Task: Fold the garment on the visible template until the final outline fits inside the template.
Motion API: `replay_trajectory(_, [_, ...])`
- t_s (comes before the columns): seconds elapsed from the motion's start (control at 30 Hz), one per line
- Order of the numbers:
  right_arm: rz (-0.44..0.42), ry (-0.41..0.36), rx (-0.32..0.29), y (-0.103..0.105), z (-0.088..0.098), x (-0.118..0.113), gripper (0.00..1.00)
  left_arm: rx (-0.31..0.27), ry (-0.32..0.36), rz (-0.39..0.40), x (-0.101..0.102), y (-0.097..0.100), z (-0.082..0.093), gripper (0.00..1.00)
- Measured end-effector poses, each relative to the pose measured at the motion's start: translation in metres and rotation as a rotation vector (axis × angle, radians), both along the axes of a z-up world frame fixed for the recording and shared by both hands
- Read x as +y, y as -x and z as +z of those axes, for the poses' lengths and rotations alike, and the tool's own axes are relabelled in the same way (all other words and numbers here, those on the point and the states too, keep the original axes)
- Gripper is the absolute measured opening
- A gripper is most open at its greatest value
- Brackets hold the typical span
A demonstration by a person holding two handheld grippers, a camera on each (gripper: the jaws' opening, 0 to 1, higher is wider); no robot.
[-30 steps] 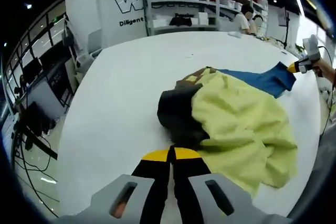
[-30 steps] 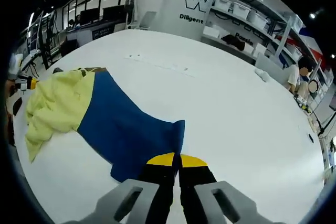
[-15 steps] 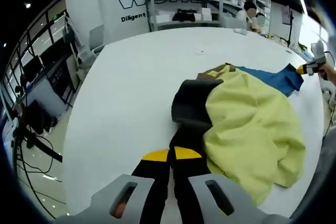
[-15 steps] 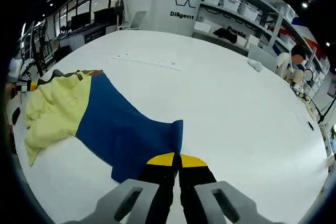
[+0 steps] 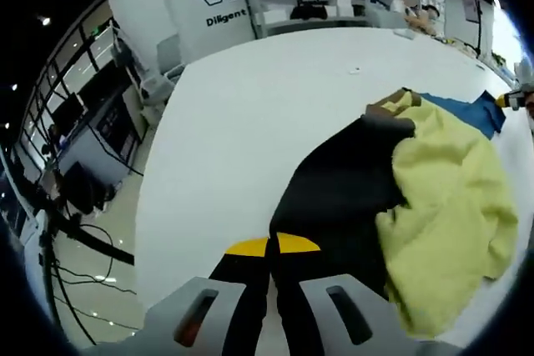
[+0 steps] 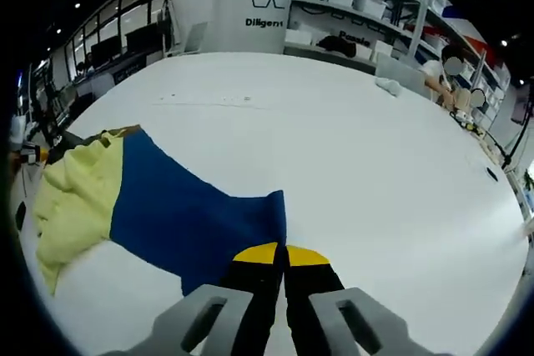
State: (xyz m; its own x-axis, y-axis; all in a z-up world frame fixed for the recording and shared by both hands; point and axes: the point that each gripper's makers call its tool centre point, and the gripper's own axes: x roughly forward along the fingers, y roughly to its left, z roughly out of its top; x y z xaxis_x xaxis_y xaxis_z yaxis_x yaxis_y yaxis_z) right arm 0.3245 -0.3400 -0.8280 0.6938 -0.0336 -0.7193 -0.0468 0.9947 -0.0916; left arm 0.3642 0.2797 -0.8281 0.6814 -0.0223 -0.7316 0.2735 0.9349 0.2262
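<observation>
The left claw (image 5: 272, 249) sat low over the white surface (image 5: 242, 114), its jaws pressed together on the black part of the garment (image 5: 342, 198), which ran from the jaw tips away toward the far right. The right claw (image 6: 280, 254) was likewise closed, pinching the near end of the garment's blue sleeve (image 6: 179, 210). In the left gripper view the right claw (image 5: 511, 99) showed at the far right edge, at the blue end. The garment lay stretched between the two claws: black beside the left claw, a rumpled yellow body (image 5: 455, 198) in the middle, blue toward the right claw, with a brown patch (image 5: 385, 102) at the far side. In the right gripper view the surface (image 6: 359, 147) lay bare far and right of the garment. Shelves (image 6: 367, 14) with bins stood beyond its far edge.
</observation>
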Motion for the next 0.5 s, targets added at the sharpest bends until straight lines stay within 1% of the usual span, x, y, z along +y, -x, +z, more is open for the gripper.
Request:
replay_trajectory(0.03, [-0.007,-0.001,-0.002,0.0,0.0,-0.001,0.0,0.0,-0.038,0.002,0.005,-0.002,0.0,0.0])
replay_trajectory(0.07, [-0.017,-0.003,-0.002,-0.001,-0.002,-0.004,0.0,-0.003,-0.094,-0.002,0.011,-0.005,0.0,0.0])
replay_trajectory(0.1, [-0.019,0.001,0.005,-0.001,-0.004,-0.006,0.0,0.011,-0.148,0.003,0.018,-0.007,-0.002,0.0])
replay_trajectory(0.13, [-0.023,0.005,0.014,-0.001,-0.007,-0.009,0.0,0.014,-0.152,0.006,0.018,-0.009,-0.004,0.0])
replay_trajectory(0.2, [-0.03,0.004,0.02,-0.001,-0.01,-0.011,0.0,0.003,-0.137,0.002,0.018,-0.016,-0.005,0.0])
replay_trajectory(0.23, [-0.03,0.001,0.018,-0.002,-0.011,-0.012,0.0,0.003,-0.126,0.013,0.02,-0.019,-0.007,0.0])
replay_trajectory(0.33, [-0.035,-0.005,0.011,-0.005,-0.013,-0.013,0.0,0.019,-0.127,0.025,0.024,-0.023,-0.011,0.0])
replay_trajectory(0.4, [-0.046,-0.024,0.014,-0.007,-0.017,-0.015,0.0,0.019,-0.155,0.029,0.028,-0.026,-0.012,0.0])
replay_trajectory(0.43, [-0.057,-0.038,0.012,-0.008,-0.018,-0.016,0.0,0.019,-0.18,0.013,0.029,-0.029,-0.012,0.0])
replay_trajectory(0.47, [-0.063,-0.046,0.011,-0.009,-0.019,-0.017,0.0,0.036,-0.209,0.001,0.032,-0.031,-0.015,0.01])
replay_trajectory(0.5, [-0.067,-0.048,0.011,-0.01,-0.02,-0.018,0.0,0.046,-0.212,0.008,0.034,-0.031,-0.016,0.01])
